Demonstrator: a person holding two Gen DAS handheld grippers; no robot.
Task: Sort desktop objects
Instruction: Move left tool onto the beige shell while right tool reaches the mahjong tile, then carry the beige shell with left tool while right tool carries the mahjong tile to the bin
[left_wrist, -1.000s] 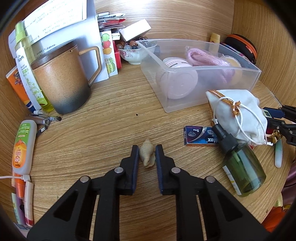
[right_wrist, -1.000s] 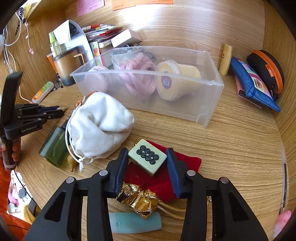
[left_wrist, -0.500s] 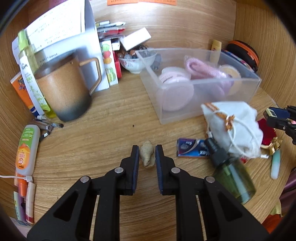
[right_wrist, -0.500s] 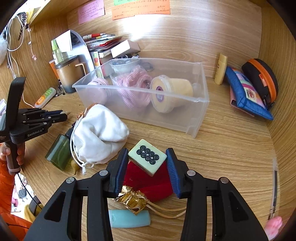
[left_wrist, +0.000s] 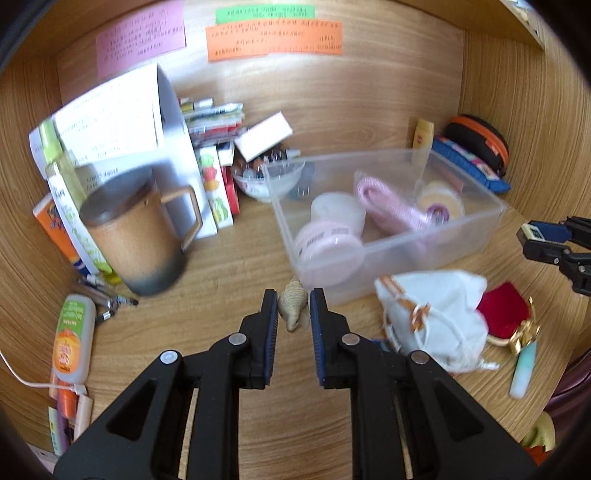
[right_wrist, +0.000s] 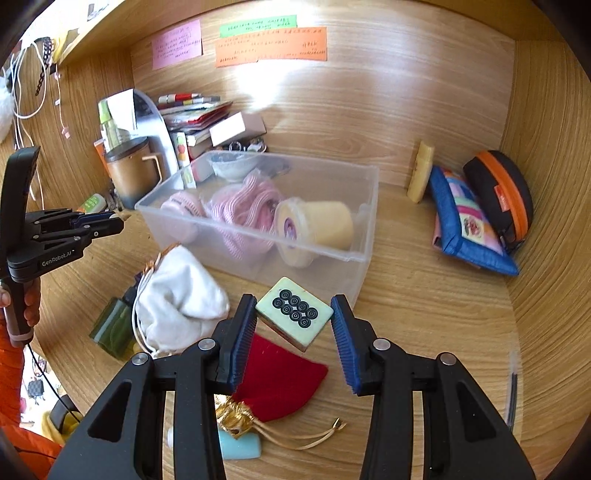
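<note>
While each gripper carries a small piece, the clear plastic storage bin (right_wrist: 364, 221) stands on the wooden desk (right_wrist: 424, 295) ahead of both.

Left gripper (left_wrist: 293, 308) clamps a small beige spiral seashell (left_wrist: 293, 304) just before the bin's near corner — right gripper (right_wrist: 294, 317) pinches a pale green mahjong tile with eight black rings (right_wrist: 294, 313), tilted, above a red velvet pouch (right_wrist: 284, 380) and beside a white drawstring bag (right_wrist: 177, 299).
</note>
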